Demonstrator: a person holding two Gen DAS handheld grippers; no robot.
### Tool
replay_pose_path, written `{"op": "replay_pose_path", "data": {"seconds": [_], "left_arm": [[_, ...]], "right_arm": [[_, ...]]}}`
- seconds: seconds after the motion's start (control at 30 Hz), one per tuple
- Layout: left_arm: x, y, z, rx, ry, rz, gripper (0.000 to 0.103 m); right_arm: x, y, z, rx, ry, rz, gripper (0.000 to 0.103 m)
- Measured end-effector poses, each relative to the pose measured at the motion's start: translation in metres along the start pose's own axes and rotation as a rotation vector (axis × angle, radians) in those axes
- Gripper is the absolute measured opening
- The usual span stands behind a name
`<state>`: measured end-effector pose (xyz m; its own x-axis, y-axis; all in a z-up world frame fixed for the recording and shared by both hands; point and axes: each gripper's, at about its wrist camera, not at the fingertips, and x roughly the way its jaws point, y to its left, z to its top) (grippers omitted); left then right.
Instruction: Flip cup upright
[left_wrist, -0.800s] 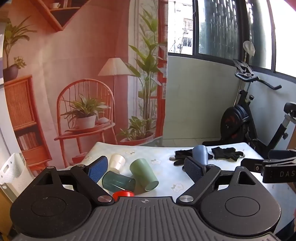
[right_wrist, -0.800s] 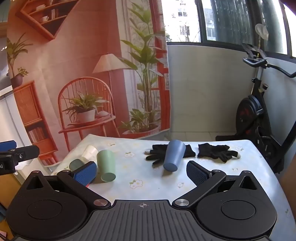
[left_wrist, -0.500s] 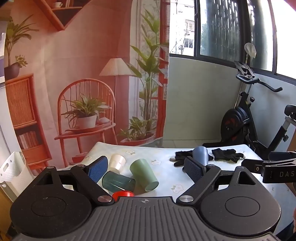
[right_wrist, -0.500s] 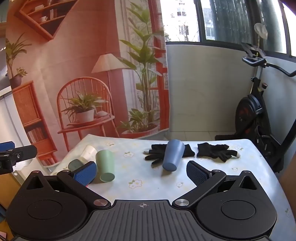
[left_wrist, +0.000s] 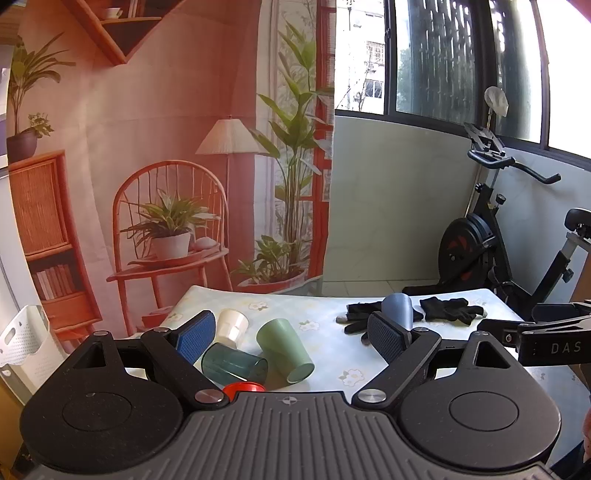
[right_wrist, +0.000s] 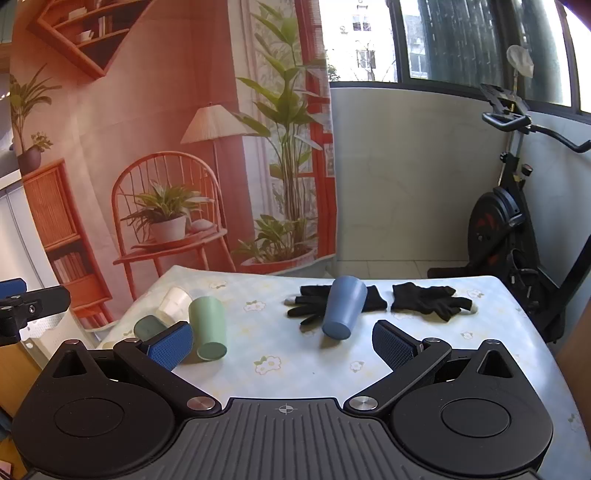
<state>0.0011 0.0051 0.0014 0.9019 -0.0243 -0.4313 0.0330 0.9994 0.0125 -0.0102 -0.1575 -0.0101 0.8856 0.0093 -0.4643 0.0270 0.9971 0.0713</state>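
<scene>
The table (right_wrist: 295, 369), covered in a pale cloth with small flowers, fills the lower middle of both views and looks the same as in the earlier frames apart from a slight shift of viewpoint. The left gripper (left_wrist: 291, 338) hovers above the table's near left part with its jaws spread wide and nothing between them, as before; the right gripper (right_wrist: 282, 345) likewise hangs over the near edge with its jaws wide apart and empty, unchanged. A pair of black gloves (right_wrist: 424, 299) lies flat toward the far side. The blue cup (right_wrist: 343, 306) lies on its side across the left glove, its closed base pointing toward the right wrist camera, in the same spot as earlier. On the left side of the table the green cup (left_wrist: 284, 350) also lies tipped over, its base toward the right wrist camera. Just beside it lies the dark teal cup (left_wrist: 232, 363), also on its side, with the white cup (left_wrist: 232, 326) behind them. A red cup (left_wrist: 243, 387) shows only its rim at the left gripper's body. None of the cups has moved.
</scene>
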Motion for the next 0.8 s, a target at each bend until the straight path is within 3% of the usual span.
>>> {"op": "replay_pose_path", "data": {"seconds": [0.8], "left_arm": [[-0.0023,0.0012,-0.0019,-0.001,-0.015,-0.026,0.091]], "right_arm": [[-0.0051,-0.0026,0.0009,-0.006,-0.008,-0.023,0.103]]}}
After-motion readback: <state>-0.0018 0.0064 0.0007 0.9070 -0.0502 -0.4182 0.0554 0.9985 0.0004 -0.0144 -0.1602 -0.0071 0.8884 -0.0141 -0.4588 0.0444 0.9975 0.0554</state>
